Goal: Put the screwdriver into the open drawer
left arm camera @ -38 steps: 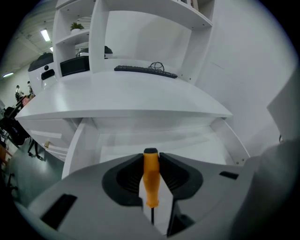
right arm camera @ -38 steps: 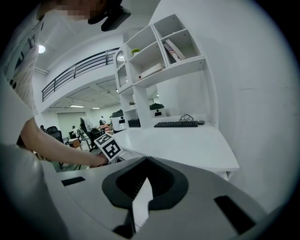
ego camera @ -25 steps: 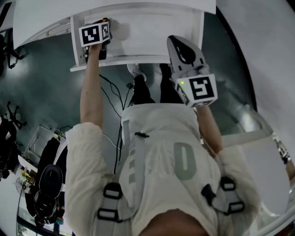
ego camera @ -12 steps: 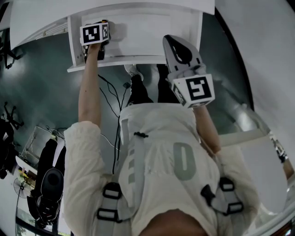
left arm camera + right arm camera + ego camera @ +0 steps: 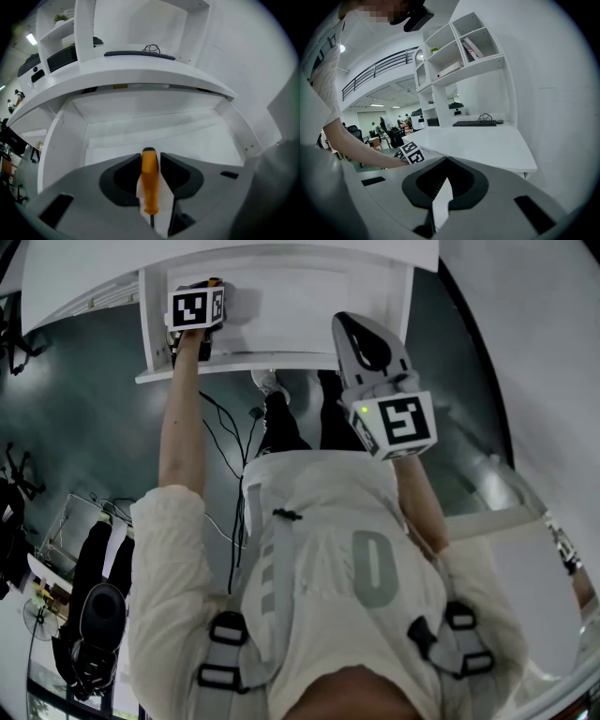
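The screwdriver point(image 5: 149, 185) has an orange handle and stands between the jaws of my left gripper point(image 5: 151, 157), butt end toward the drawer floor. The jaws are shut on the handle and have just eased open a little. In the head view only its orange end point(image 5: 215, 281) peeps past the left marker cube point(image 5: 197, 308), over the left part of the open white drawer point(image 5: 309, 296). The drawer's bare inside point(image 5: 187, 136) fills the left gripper view. My right gripper point(image 5: 349, 324) hangs in front of the drawer's right end, shut and empty point(image 5: 446, 161).
The white desktop point(image 5: 140, 77) overhangs the drawer's back, with a keyboard point(image 5: 140, 55) and shelves point(image 5: 459, 51) on it. The drawer's front panel point(image 5: 234, 365) faces the person's legs. Cables point(image 5: 230, 437) lie on the dark floor. Chairs and gear stand at the left.
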Demonstrator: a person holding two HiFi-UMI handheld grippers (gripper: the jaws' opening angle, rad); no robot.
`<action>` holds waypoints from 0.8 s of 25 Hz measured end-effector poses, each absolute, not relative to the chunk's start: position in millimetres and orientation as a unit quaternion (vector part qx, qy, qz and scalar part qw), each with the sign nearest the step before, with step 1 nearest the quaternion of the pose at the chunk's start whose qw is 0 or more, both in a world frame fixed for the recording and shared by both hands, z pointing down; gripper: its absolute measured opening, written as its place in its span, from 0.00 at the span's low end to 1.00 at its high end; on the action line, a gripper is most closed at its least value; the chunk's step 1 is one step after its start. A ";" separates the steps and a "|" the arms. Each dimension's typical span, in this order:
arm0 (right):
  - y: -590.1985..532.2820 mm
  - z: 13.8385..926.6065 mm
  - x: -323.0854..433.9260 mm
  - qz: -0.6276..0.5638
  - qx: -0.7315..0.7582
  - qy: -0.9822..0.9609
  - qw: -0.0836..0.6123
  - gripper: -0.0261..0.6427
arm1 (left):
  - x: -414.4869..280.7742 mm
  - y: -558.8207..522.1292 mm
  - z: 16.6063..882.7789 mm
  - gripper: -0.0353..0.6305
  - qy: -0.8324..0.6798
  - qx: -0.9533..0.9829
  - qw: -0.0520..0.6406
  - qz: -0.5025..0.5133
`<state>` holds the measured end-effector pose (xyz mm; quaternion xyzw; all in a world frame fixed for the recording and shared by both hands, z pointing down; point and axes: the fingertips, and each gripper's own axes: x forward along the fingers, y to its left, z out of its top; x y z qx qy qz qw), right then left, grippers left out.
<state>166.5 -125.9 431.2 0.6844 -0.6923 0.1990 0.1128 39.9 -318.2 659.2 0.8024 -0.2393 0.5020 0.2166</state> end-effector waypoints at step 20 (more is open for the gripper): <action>-121.8 434.8 167.6 0.204 0.683 -0.693 0.112 0.05 | 35.6 -316.9 662.9 0.45 -0.259 0.802 0.211 0.494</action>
